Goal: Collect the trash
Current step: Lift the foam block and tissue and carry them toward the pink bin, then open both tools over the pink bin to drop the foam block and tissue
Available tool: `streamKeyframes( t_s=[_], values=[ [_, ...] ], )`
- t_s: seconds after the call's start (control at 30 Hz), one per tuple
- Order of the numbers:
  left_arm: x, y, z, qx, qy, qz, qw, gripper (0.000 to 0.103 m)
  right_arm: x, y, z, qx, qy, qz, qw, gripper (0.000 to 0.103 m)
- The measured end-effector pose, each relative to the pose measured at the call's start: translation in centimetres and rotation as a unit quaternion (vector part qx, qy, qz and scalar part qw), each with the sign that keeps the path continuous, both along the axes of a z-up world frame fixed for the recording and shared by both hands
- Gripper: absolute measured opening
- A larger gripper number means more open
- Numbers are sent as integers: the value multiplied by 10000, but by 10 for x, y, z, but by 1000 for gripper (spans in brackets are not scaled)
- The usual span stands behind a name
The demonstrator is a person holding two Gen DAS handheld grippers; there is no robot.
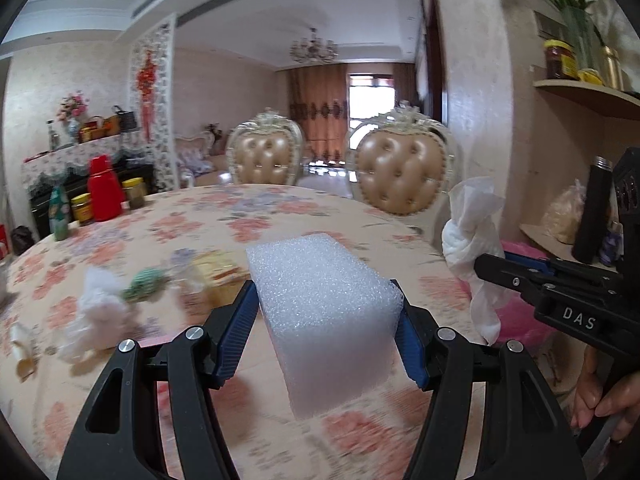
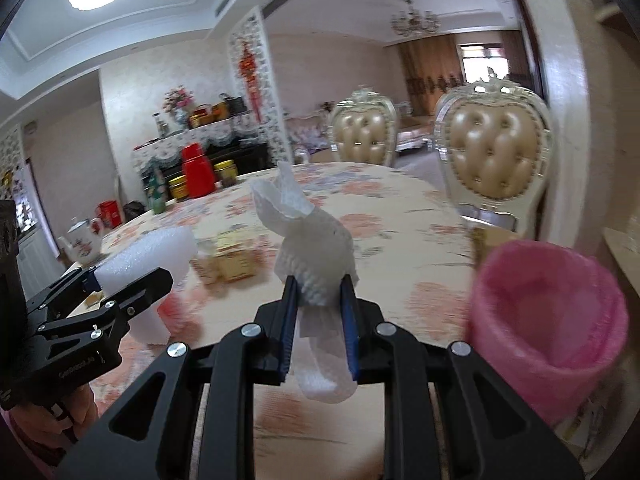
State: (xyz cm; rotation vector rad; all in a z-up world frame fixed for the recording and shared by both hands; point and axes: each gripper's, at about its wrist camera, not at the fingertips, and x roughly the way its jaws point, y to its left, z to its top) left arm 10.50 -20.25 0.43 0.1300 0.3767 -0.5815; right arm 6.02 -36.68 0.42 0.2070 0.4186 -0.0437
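Note:
My left gripper [image 1: 325,292] is shut on a white foam block [image 1: 320,304] and holds it above the floral table [image 1: 280,208]. The block also shows in the right wrist view [image 2: 148,256], with the left gripper [image 2: 120,292] at the left edge. My right gripper [image 2: 320,284] is shut on a crumpled white paper towel [image 2: 316,252], held above the table. It also shows in the left wrist view [image 1: 480,264], with the towel [image 1: 474,232]. A bin lined with a pink bag [image 2: 548,320] stands to the right of the right gripper.
More scraps lie on the table: a white wad [image 1: 100,304], a green ball [image 1: 146,282] and a yellow packet [image 1: 216,268]. A red jug [image 1: 105,188] and jars [image 1: 82,208] stand at the far left. Two padded chairs [image 1: 404,172] stand behind the table. Shelves [image 1: 592,96] are at the right.

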Motion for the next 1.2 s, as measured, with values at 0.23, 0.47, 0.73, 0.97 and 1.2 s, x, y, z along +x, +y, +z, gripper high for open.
streamKeyframes(
  t_s=[0.23, 0.47, 0.73, 0.97, 1.2],
  values=[
    [6, -60, -6, -14, 229, -635, 9977, 60, -26, -62, -6, 54, -25, -654, 9978, 21],
    [10, -120, -8, -98, 477, -1214, 9914, 60, -44, -125, -13, 147, 1, -1229, 9923, 21],
    [12, -189, -3, -172, 478, -1896, 9806, 60, -44, -187, -27, 258, 171, -1648, 9858, 23],
    [25, -256, -16, -84, 745, -2351, 9691, 61, -45, -224, -45, 334, 316, -1791, 9828, 25],
    [44, -293, -40, 8, 1203, -2626, 9574, 66, -42, -248, -60, 603, 332, -1822, 9808, 40]
  ],
)
